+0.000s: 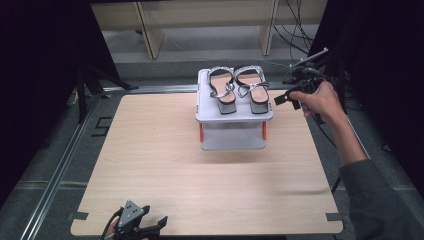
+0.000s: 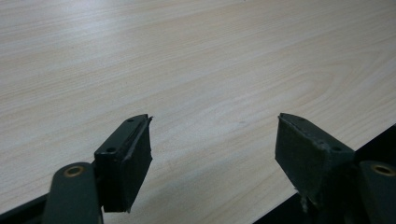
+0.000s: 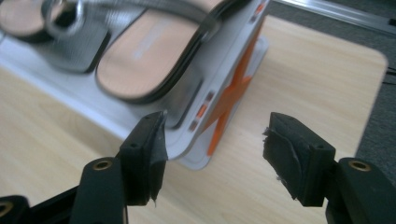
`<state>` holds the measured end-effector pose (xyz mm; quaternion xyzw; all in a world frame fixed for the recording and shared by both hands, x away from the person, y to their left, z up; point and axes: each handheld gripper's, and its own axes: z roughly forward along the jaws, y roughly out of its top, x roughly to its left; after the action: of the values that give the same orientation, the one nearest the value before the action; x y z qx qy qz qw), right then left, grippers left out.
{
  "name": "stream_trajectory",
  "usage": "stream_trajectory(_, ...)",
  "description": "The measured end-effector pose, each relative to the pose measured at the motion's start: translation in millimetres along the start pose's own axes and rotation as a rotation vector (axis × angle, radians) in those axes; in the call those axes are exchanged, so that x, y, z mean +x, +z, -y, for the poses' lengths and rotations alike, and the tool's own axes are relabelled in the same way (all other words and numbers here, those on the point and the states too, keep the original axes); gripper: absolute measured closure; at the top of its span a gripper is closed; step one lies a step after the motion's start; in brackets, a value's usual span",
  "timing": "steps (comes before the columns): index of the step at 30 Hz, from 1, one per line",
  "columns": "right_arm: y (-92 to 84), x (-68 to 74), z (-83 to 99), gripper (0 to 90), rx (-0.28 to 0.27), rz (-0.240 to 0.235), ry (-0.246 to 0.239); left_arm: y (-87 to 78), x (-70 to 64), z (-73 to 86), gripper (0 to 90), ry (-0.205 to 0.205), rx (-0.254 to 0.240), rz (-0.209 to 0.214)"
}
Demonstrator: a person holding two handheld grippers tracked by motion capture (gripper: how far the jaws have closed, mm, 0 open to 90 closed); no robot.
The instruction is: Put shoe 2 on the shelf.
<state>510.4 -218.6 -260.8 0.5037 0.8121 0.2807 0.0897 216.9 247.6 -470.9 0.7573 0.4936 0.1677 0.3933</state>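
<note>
Two sandals (image 1: 237, 87) on a rack (image 1: 233, 117) at the desk's (image 1: 165, 170) far side. Right hand-held gripper (image 1: 286, 98), jaws wide, beside the rack; left hand-held gripper (image 1: 150, 227) wide, empty. Sandals likely light, stiff-soled; grip the sole edge.

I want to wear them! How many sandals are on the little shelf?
2: the left sandal and the right sandal, side by side on the top of the rack.

A light wooden table (image 1: 165, 165) holds a grey two-tier rack (image 1: 234, 117) toward its far side. Two silver-strapped sandals (image 1: 239, 89) sit side by side on the rack's top. A hand (image 1: 322, 100) holds the right gripper (image 1: 281, 99) just right of the rack; the left gripper (image 1: 150, 228) is well nearer.
</note>
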Motion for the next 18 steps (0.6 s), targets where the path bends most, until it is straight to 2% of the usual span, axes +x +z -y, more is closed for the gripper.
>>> stream_trajectory(1,3.4,0.9,3.3,38.8,0.003,-0.002,-0.029,0.5,0.3,0.2,26.7,0.004,-0.005,0.004)
stream_trajectory(2,8.8,4.0,7.5,39.6,0.007,-0.009,-0.046,0.3,2.0,0.3,26.7,0.025,0.010,-0.008)
stream_trajectory(5,13.0,8.9,9.0,42.1,0.003,-0.020,-0.064,0.7,0.3,0.4,26.7,0.002,-0.009,0.003)
stream_trajectory(7,16.9,13.9,9.0,44.0,0.000,-0.042,-0.075,-0.9,1.6,0.2,26.7,0.021,0.012,-0.008)
stream_trajectory(8,19.1,17.2,8.3,44.5,0.007,-0.052,-0.093,0.1,0.4,0.4,26.7,0.000,-0.007,0.003)
stream_trajectory(9,22.9,24.1,6.4,46.2,0.005,-0.074,-0.114,0.2,0.4,0.3,26.7,0.000,-0.008,0.002)
stream_trajectory(10,24.6,27.8,5.2,47.1,-0.001,-0.079,-0.120,-0.5,1.8,0.3,26.7,0.020,0.006,-0.005)
stream_trajectory(11,24.6,27.8,5.2,47.1,-0.001,-0.079,-0.120,-0.5,1.8,0.3,26.7,0.020,0.006,-0.005)
stream_trajectory(12,26.7,31.3,3.3,47.9,-0.003,-0.071,-0.135,-0.6,1.6,0.2,26.7,0.020,0.004,-0.002)
stream_trajectory(13,31.3,38.6,-1.7,47.6,0.008,-0.025,-0.160,0.0,-0.1,0.2,26.7,-0.001,-0.015,0.005)
stream_trajectory(15,32.9,39.2,-3.6,47.6,0.009,-0.011,-0.179,-0.2,-0.1,0.1,26.7,0.000,-0.014,0.006)
stream_trajectory(18,34.3,46.4,-6.8,49.3,0.018,0.005,-0.157,-0.2,0.1,0.2,26.7,0.003,-0.016,0.009)
